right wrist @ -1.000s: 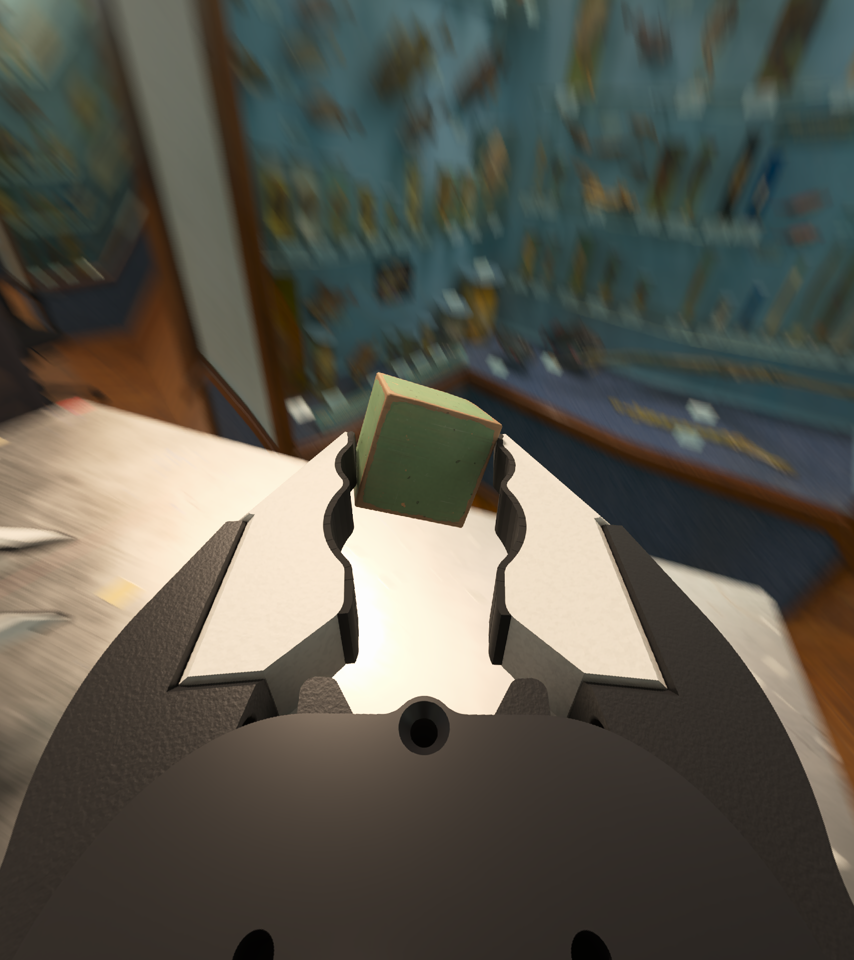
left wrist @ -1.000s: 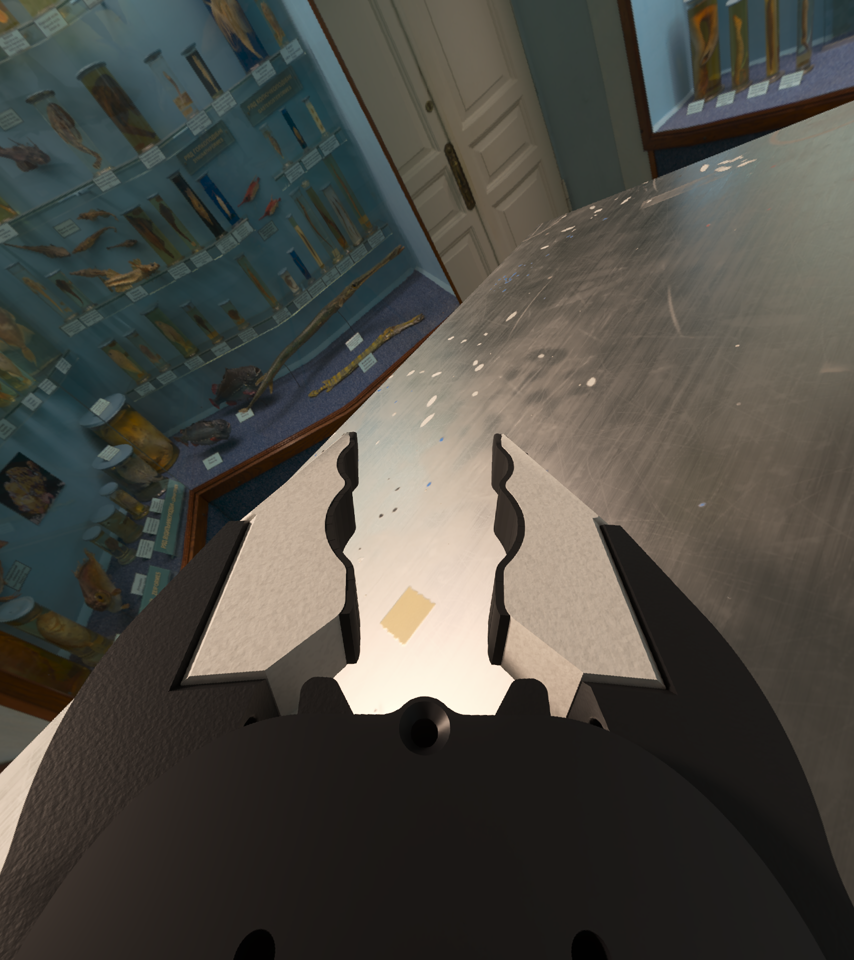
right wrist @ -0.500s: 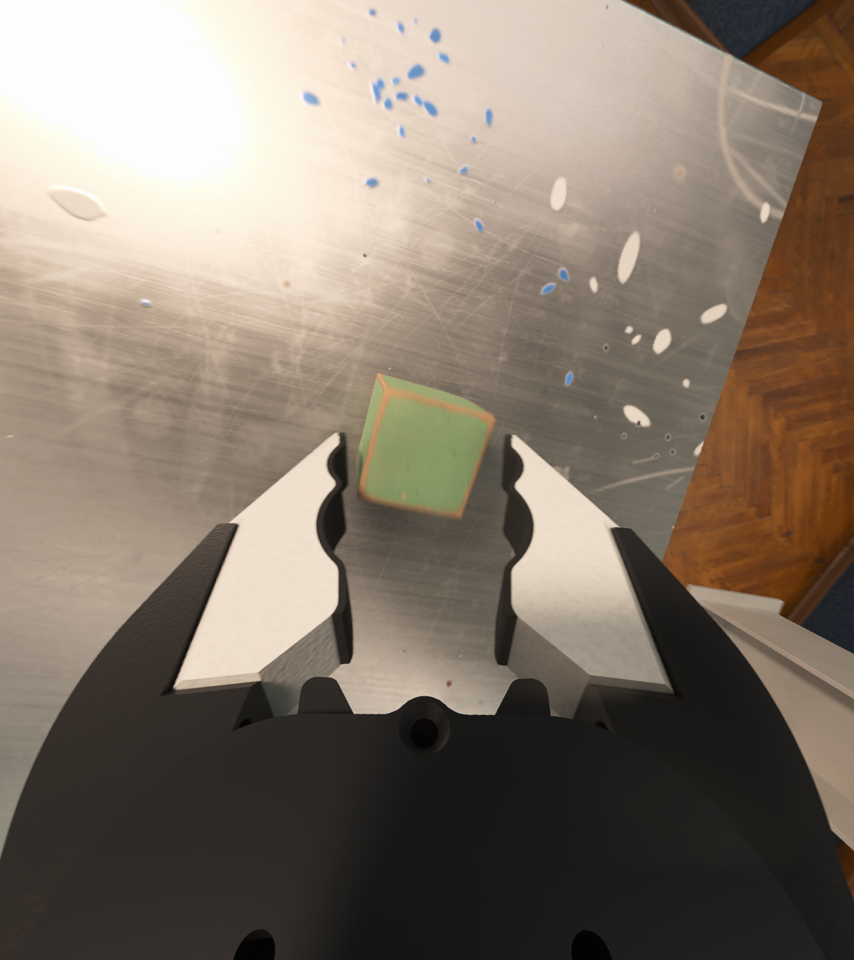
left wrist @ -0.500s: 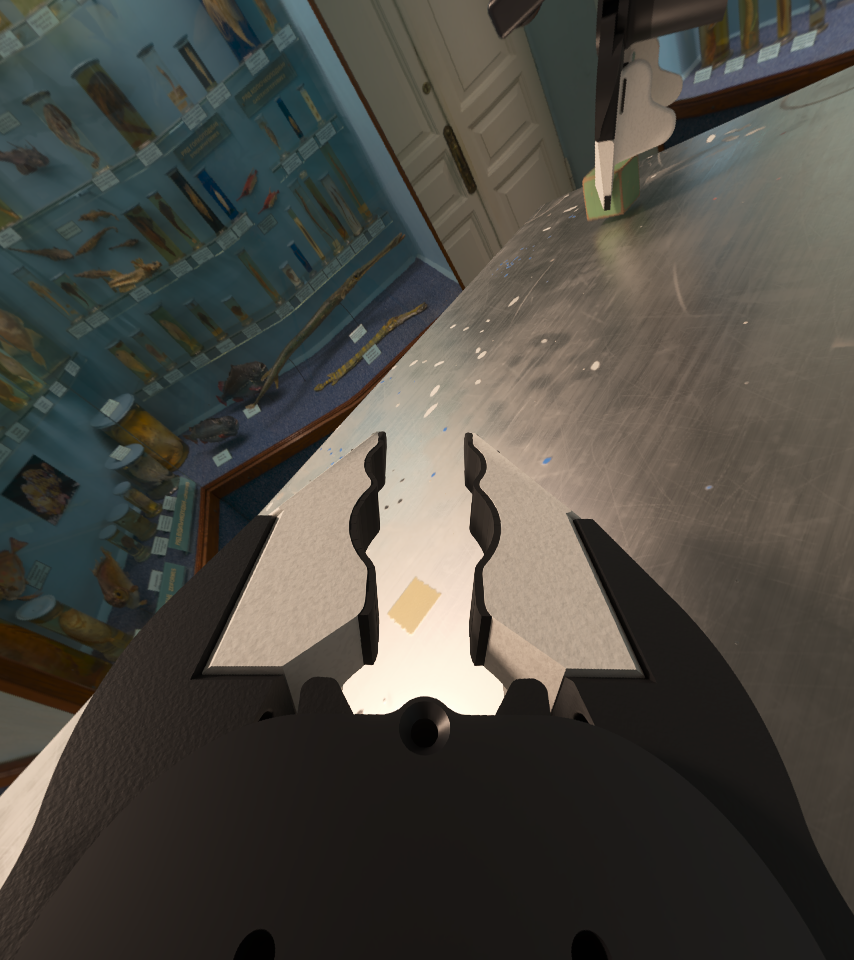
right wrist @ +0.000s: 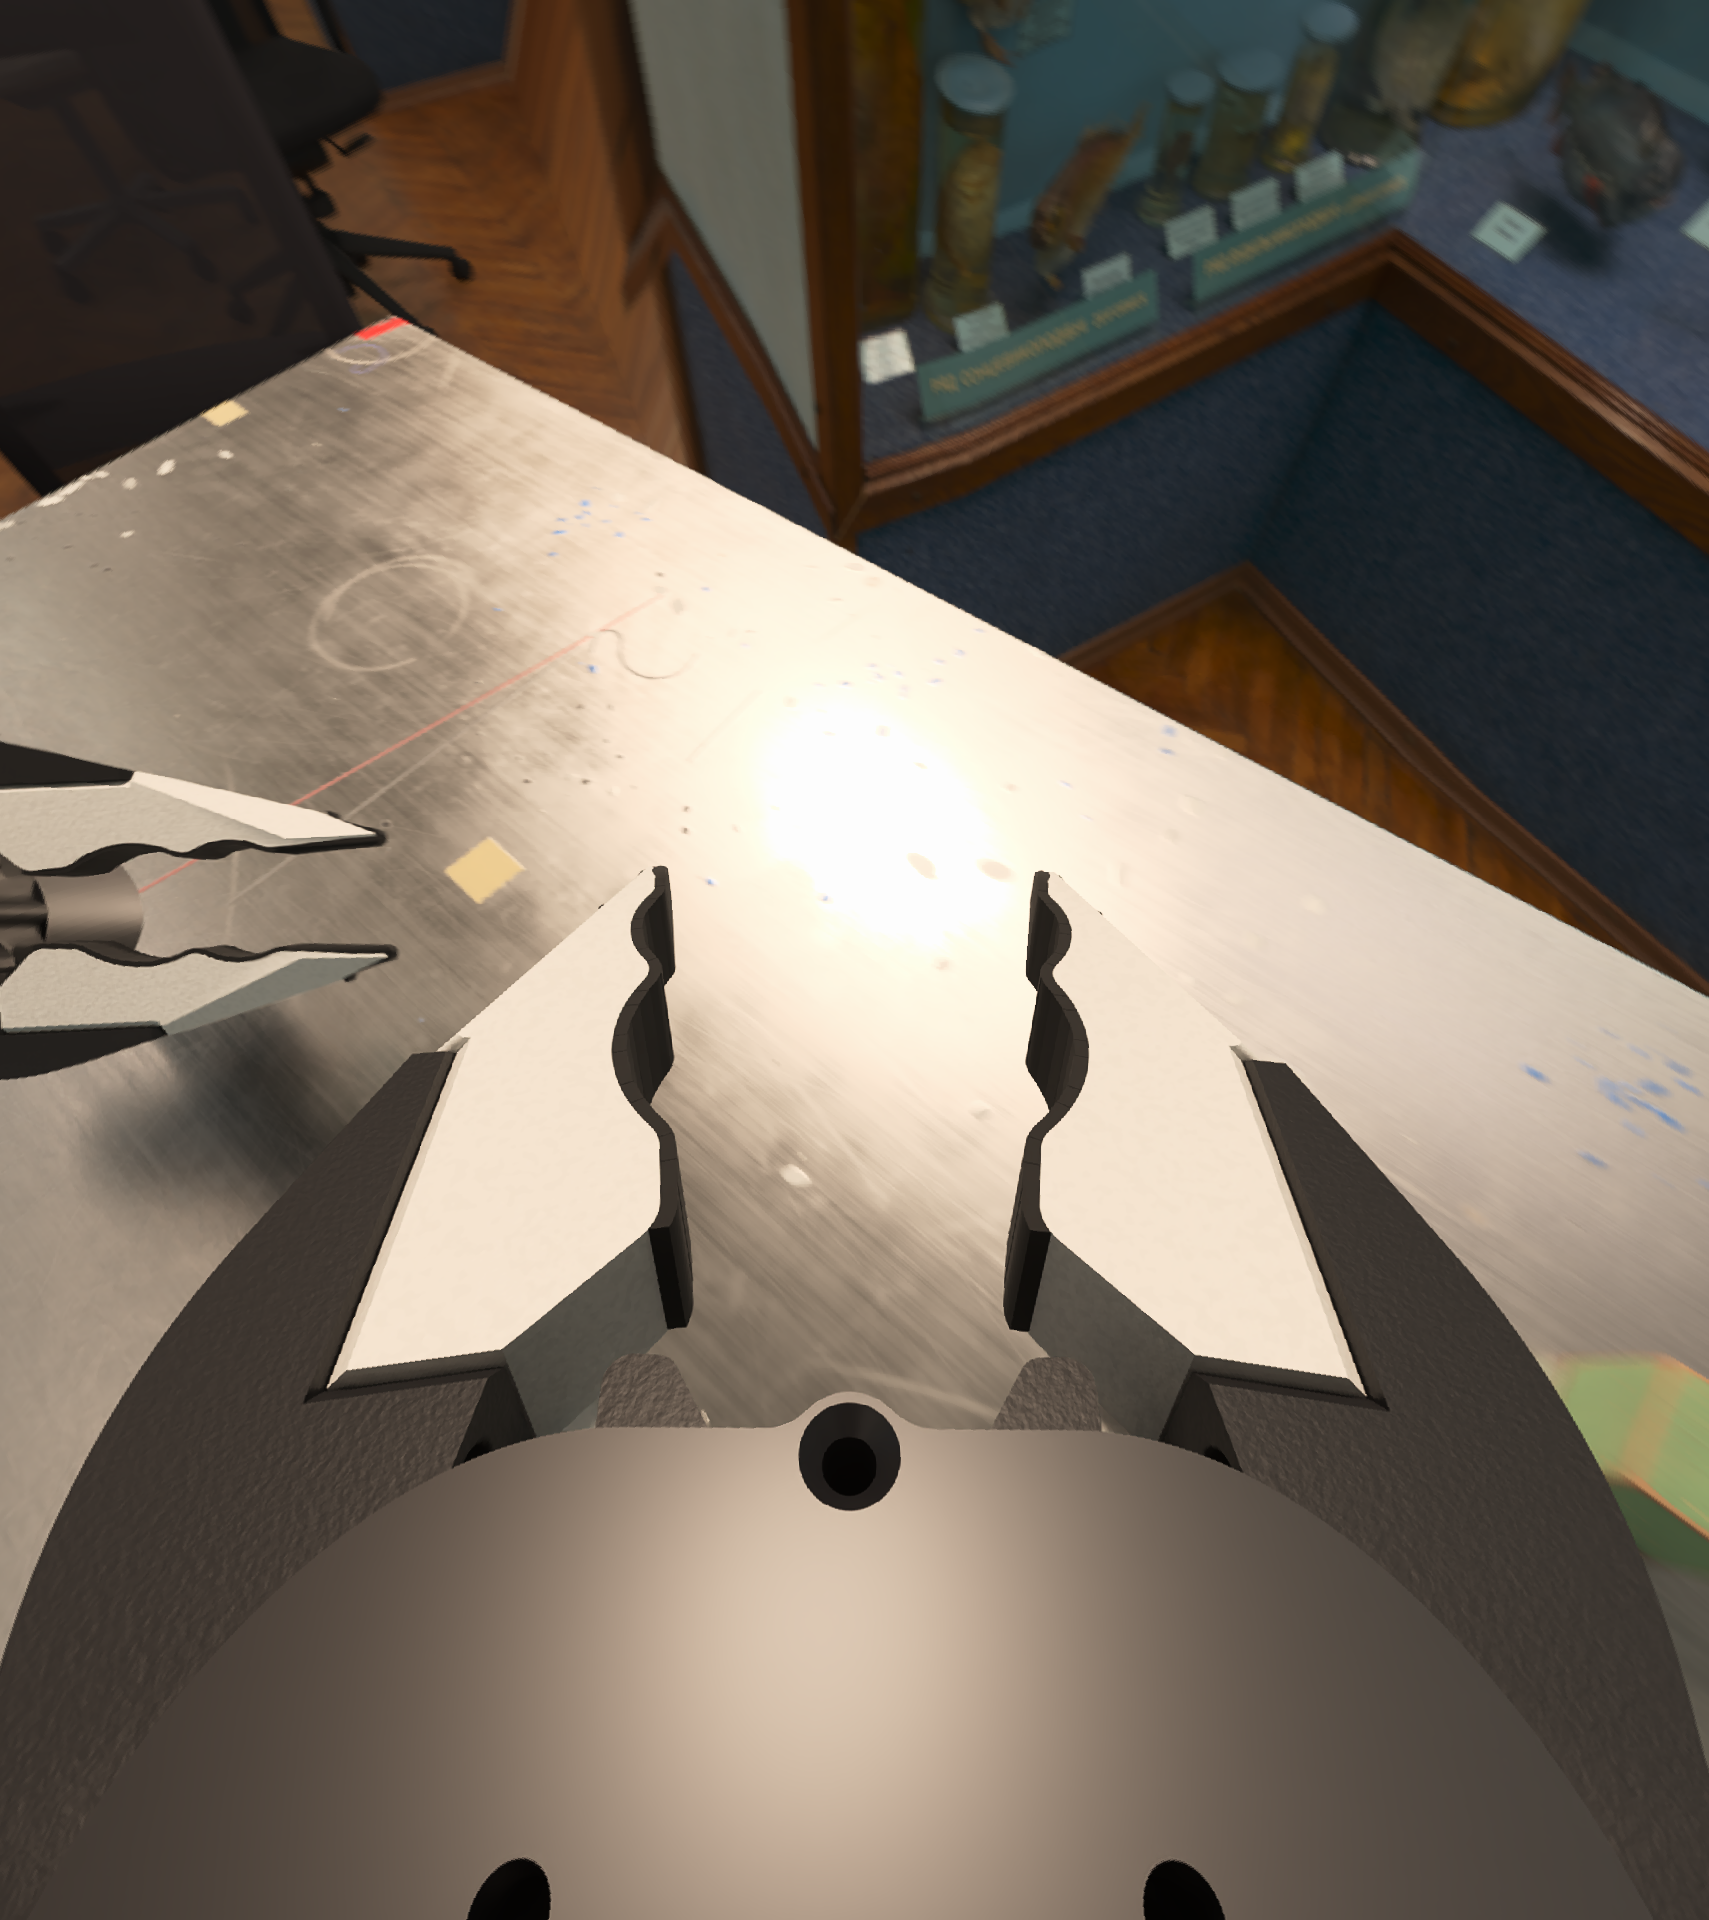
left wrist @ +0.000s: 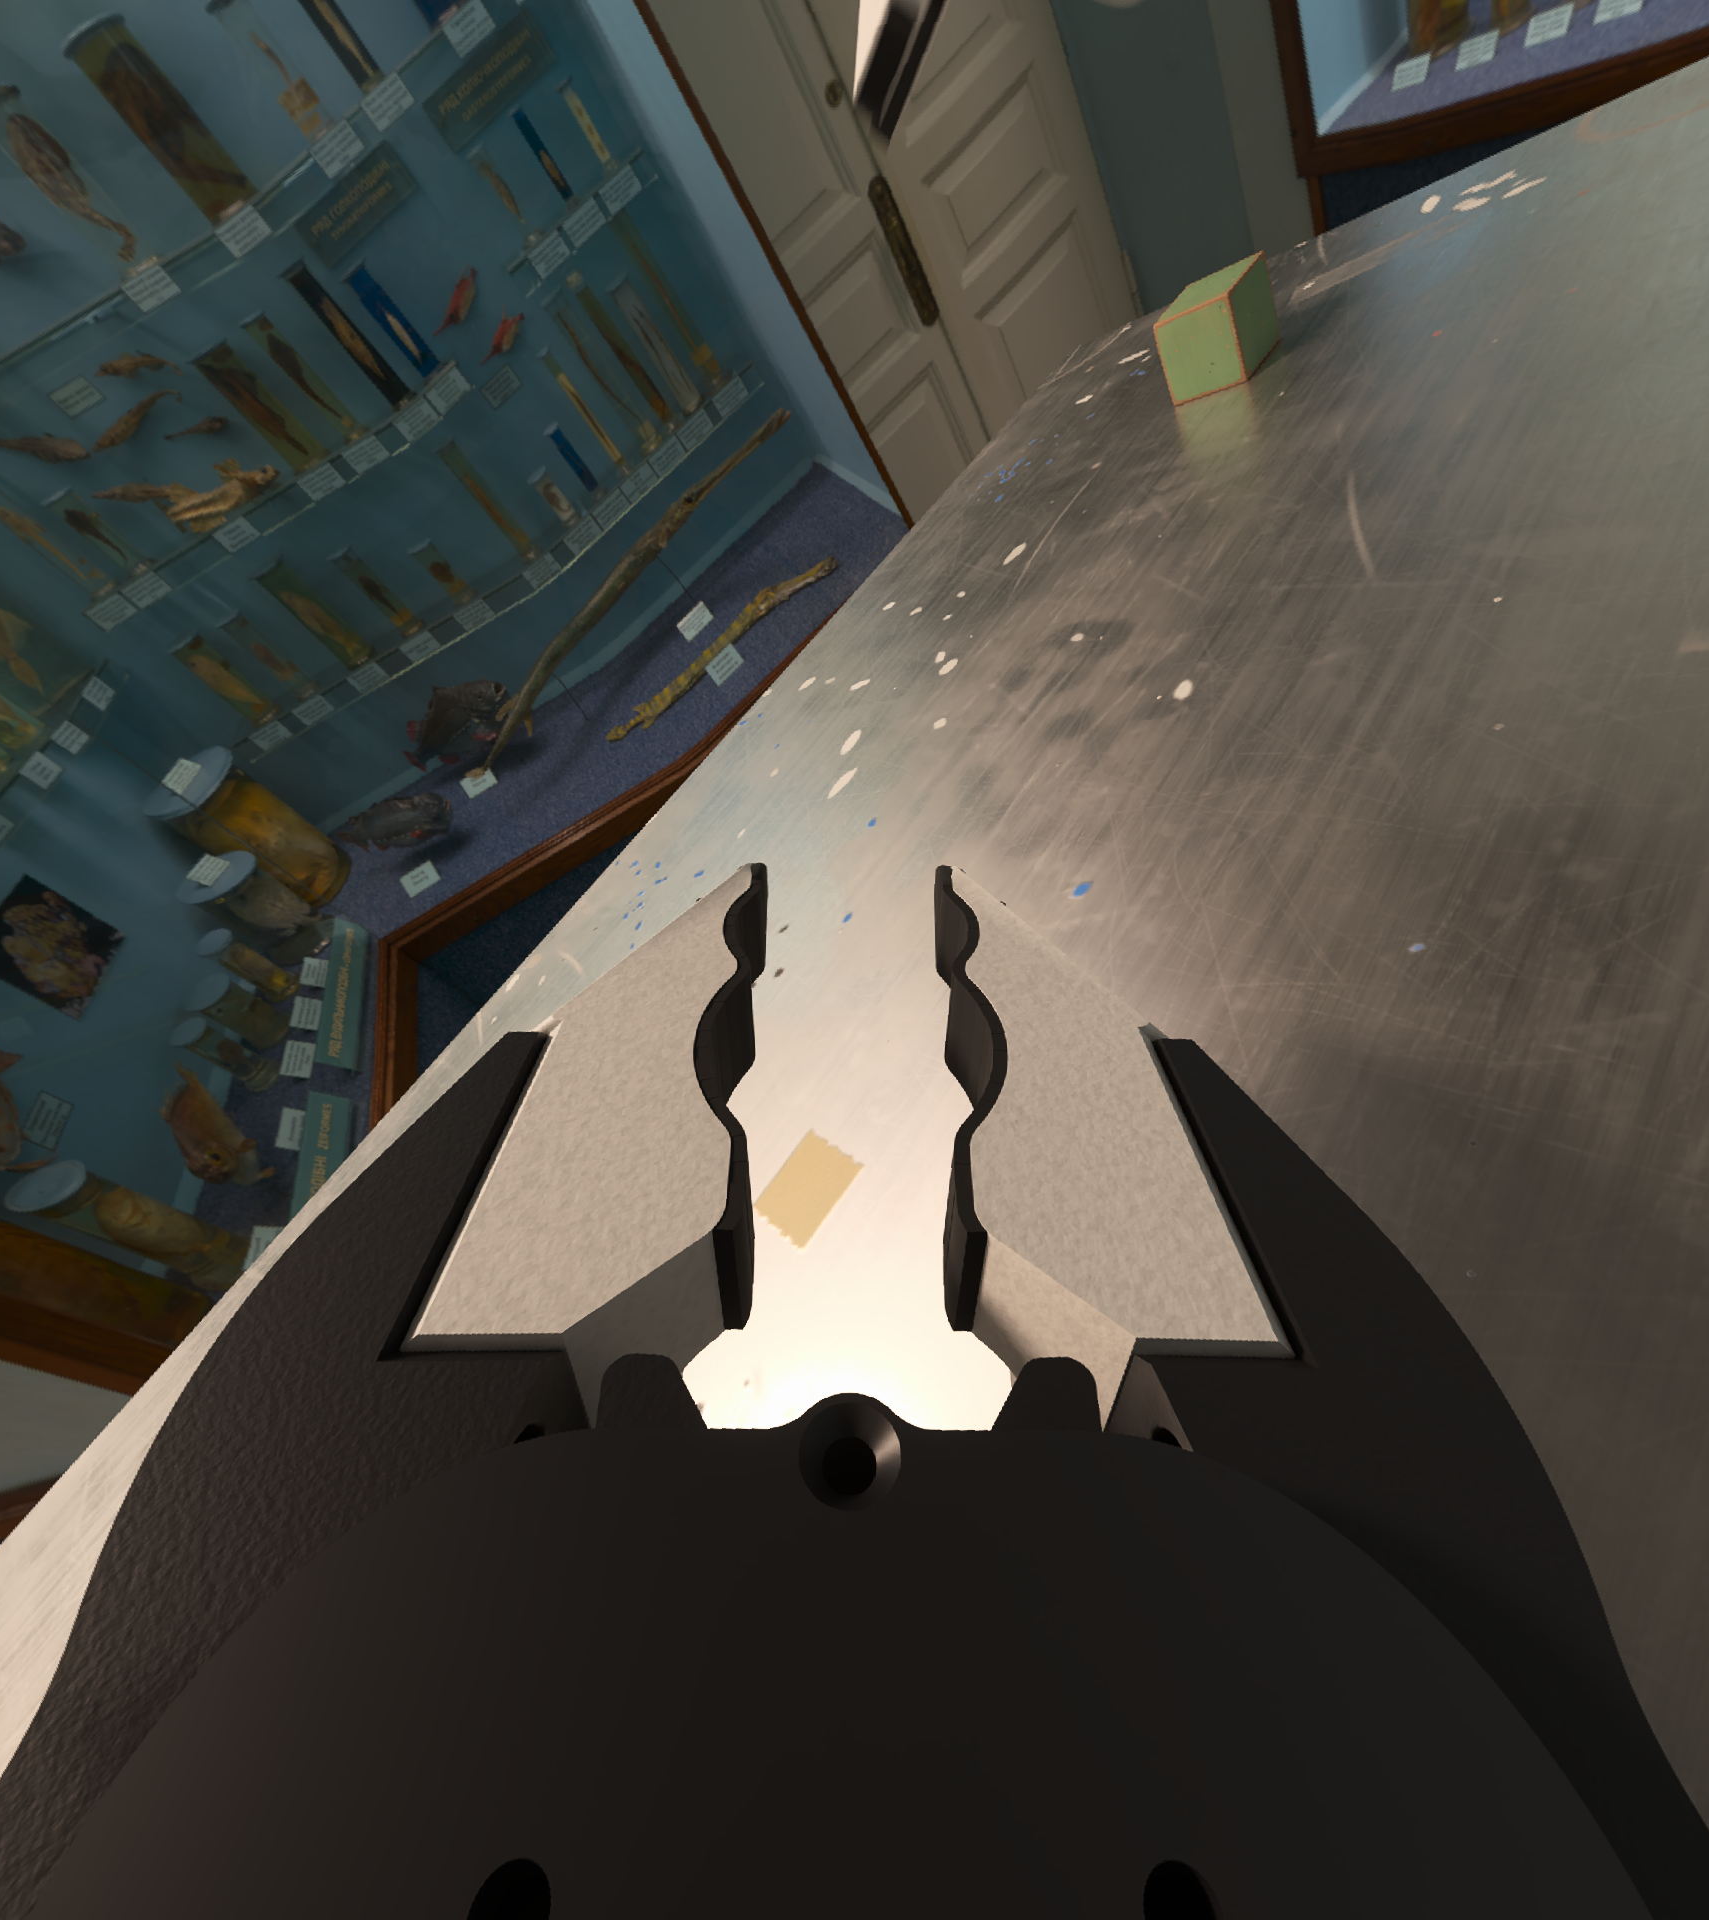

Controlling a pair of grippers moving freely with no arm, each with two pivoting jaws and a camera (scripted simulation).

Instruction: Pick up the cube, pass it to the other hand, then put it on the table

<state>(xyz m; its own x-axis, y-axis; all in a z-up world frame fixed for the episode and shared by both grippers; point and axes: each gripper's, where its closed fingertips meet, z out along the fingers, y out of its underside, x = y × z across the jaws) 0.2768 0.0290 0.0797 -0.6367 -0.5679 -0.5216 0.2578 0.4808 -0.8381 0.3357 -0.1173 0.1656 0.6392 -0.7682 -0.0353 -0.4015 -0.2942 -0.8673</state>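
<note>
- Two grippers show, and neither one holds anything.
- Right gripper (right wrist: 848, 878): its jaws stand wide apart, with only bare metal and a bright glare between the pale fingers (right wrist: 559, 1122).
- Left gripper (left wrist: 850, 883): its jaws are parted by a narrower gap, also empty; in the left wrist view a small tan patch (left wrist: 808, 1184) on the tabletop shows between the fingers.
- From the right wrist view the left gripper (right wrist: 382, 894) appears at the left edge, lying low over the table with its fingertips pointing toward a tan patch (right wrist: 483, 868) just beyond them.
- Green cube (left wrist: 1216, 327) with orange edges sits flat on the table (left wrist: 1452, 831), free of both grippers, far ahead of the left gripper and to its right, near the table's far edge.
- In the right wrist view the same cube (right wrist: 1681, 1455) is blurred, at the lower right, beside the gripper's dark body and behind its fingertips, well outside the jaws.
- Tabletop is scratched, brushed metal, speckled with white and blue paint spots; faint ring marks and a thin red line (right wrist: 476, 717) cross it.
- Beyond the table edge, the left wrist view takes in a blue display case (left wrist: 206, 468) of specimens in jars with small labels, and a pale panelled door (left wrist: 964, 229).
- Right wrist view shows wood parquet floor (right wrist: 1349, 727), a wood-framed display case (right wrist: 1193, 208) with jars, and a dark office chair (right wrist: 154, 187) at the upper left.
</note>
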